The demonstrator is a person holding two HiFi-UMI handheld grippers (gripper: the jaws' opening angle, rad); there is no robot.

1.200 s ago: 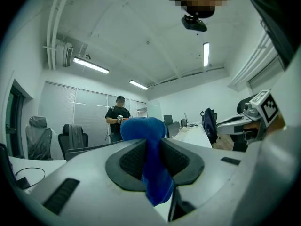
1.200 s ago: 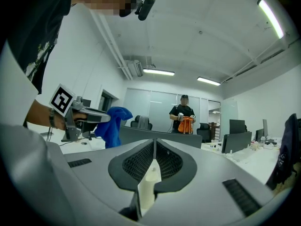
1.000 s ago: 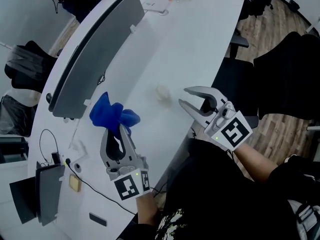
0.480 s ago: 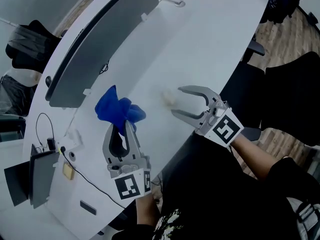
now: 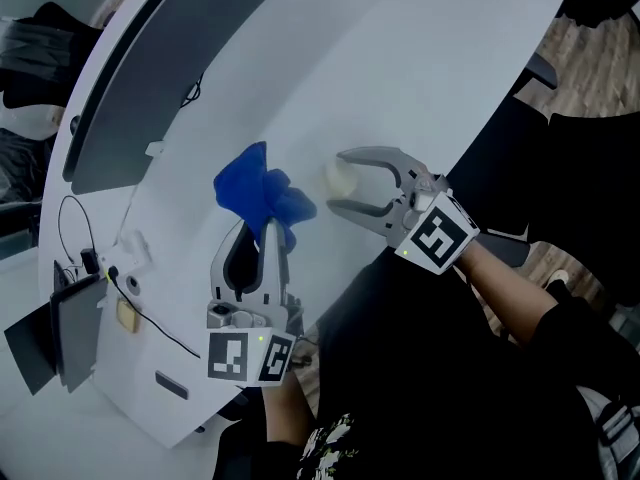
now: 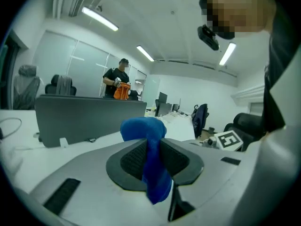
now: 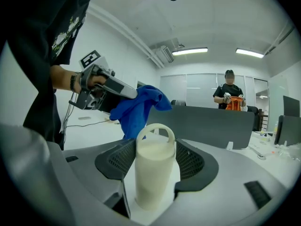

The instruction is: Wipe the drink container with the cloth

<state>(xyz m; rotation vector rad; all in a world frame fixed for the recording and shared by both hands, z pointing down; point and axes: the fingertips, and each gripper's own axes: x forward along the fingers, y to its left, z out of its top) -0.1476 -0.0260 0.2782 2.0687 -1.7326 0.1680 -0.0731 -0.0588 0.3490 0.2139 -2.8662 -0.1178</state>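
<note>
Holding blue cloth [image 5: 260, 188] pinched in left gripper [image 5: 258, 233] jaws, just beside cream drink container [image 7: 154, 171] upright on the surface [image 5: 400, 68], between right gripper [image 5: 335, 181] jaws, spread, just been opening, not gripping. Risking a tip-over if wiping before clamping.

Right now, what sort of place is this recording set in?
Most likely an open-plan office: a long white desk with a grey divider screen, a black office chair, and ceiling strip lights.

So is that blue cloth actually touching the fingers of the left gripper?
Touching. The left gripper view shows the blue cloth squeezed between the fingers of the left gripper, both pressing on it.
</note>
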